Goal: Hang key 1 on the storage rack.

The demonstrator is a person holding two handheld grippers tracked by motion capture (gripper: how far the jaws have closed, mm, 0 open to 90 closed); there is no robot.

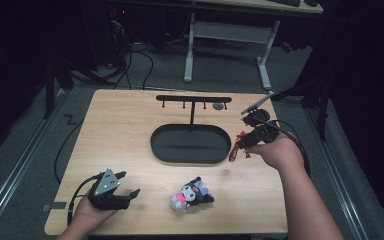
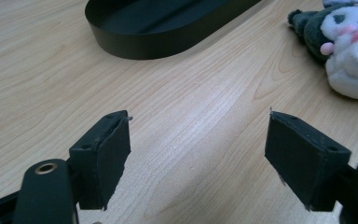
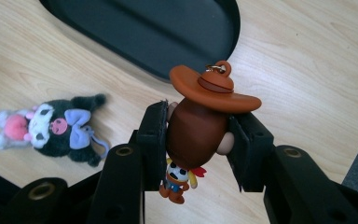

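Brown cowboy figure [image 3: 198, 123] clamped upright in right tongs [image 1: 245, 141], hat loop topmost, just beside black tray [image 1: 190, 144] at three o'clock. Hook rack [image 1: 193, 99] at eleven o'clock from it. Left tongs [image 1: 125, 186] spread wide, empty, near plush [image 1: 191, 194].

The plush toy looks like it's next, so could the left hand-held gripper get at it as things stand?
Probably yes. The left hand-held gripper is open with nothing between its jaws, and only bare table lies between it and the plush toy, which lies free of the tray.
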